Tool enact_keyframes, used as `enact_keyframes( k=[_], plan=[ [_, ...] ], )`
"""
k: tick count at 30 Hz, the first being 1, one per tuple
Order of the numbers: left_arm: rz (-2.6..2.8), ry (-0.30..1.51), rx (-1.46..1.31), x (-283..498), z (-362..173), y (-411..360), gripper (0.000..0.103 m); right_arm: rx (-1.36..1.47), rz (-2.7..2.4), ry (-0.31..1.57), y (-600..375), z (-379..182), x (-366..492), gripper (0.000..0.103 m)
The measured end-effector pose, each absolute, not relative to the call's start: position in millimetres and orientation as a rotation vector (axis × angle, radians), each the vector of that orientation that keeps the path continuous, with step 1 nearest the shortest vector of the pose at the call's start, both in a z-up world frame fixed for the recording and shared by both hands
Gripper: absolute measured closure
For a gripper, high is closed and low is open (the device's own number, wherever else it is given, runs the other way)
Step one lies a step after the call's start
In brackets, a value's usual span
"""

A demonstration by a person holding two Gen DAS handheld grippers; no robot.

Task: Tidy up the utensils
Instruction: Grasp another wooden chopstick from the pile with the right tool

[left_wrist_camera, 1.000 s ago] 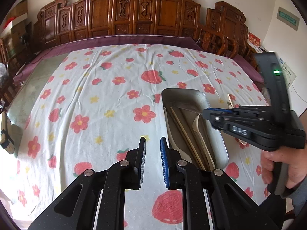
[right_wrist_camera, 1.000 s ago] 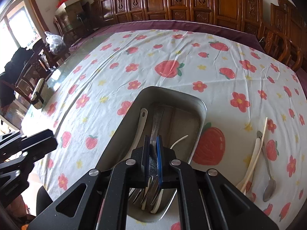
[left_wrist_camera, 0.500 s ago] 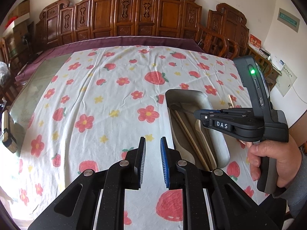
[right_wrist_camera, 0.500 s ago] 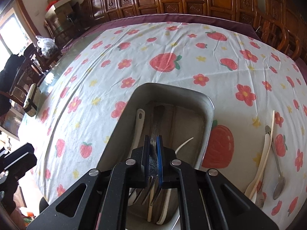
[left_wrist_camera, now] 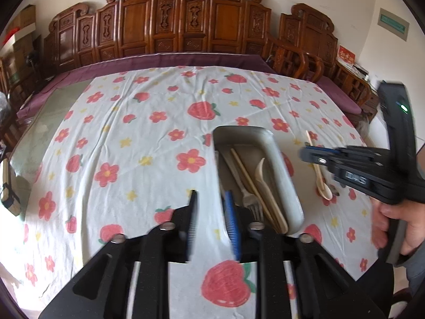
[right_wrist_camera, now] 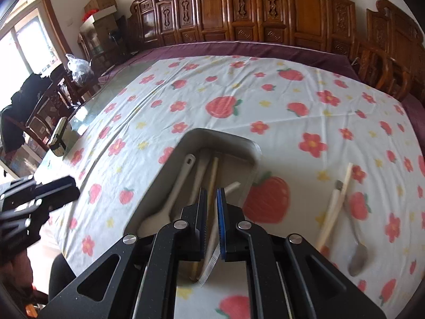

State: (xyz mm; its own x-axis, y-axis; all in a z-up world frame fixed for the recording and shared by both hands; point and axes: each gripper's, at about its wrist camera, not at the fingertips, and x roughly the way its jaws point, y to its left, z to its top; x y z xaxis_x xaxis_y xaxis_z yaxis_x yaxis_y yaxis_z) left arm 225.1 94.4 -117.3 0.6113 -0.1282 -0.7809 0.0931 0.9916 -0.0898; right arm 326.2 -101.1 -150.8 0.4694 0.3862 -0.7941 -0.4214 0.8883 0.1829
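A metal tray (left_wrist_camera: 267, 133) (right_wrist_camera: 220, 134) lies on the flowered cloth. In it are a fork (left_wrist_camera: 248, 199), chopsticks (left_wrist_camera: 245, 174), a beige spoon (left_wrist_camera: 263, 178) and a white spoon (right_wrist_camera: 175, 194). My right gripper (right_wrist_camera: 211, 210) (left_wrist_camera: 316, 156) hovers over the tray's near right part. It is nearly shut, with only a thin slit and nothing in it. My left gripper (left_wrist_camera: 211, 212) (right_wrist_camera: 53, 188) hangs just left of the tray, and its jaws are opening with nothing between them. A wooden spoon (left_wrist_camera: 322, 183) (right_wrist_camera: 333, 210) and a metal spoon (right_wrist_camera: 358, 257) lie on the cloth to the right.
A person's hand (left_wrist_camera: 398, 223) holds the right gripper's handle. A small case (right_wrist_camera: 59, 138) sits on the bare glass at the table's left edge. Carved wooden chairs (left_wrist_camera: 186, 24) line the far side. Open cloth stretches left of and beyond the tray.
The right gripper has let go of the fork, which now lies in the tray. It has pulled back to the right and a little up. The left jaws have widened.
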Motion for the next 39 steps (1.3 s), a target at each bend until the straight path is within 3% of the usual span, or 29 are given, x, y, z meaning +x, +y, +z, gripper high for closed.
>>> enact_keyframes(
  k=[5, 7, 10, 16, 29, 32, 39],
  plan=[
    [-0.173, 0.892, -0.027, 224.5, -114.5, 68.6, 0.066, -0.035, 0.411, 0.955, -163.4, -152.0, 300.3, 0.091],
    [-0.194, 0.89, -0.02, 224.8, -115.6, 56.1, 0.051, -0.031, 0.369, 0.961, -189.6, -157.4, 289.7, 0.082],
    [-0.226, 0.883, -0.024, 225.6, -118.3, 40.3, 0.034, -0.009, 0.326, 0.987, -216.9, -169.8, 283.4, 0.081],
    [-0.27, 0.869, -0.001, 224.2, -123.9, 11.0, 0.021, 0.033, 0.312, 1.021, -232.5, -191.8, 292.2, 0.081],
    [-0.282, 0.904, 0.028, 221.0, -138.0, -4.4, 0.02, 0.095, 0.299, 1.105, -216.6, -241.8, 364.3, 0.081],
    [-0.29, 0.908, 0.042, 219.3, -138.8, -8.8, 0.02, 0.097, 0.28, 1.146, -216.8, -252.5, 376.5, 0.091],
    [-0.319, 0.891, 0.04, 213.9, -135.8, -17.8, 0.02, 0.143, 0.247, 1.178, -222.7, -259.1, 388.7, 0.091]
  ],
)
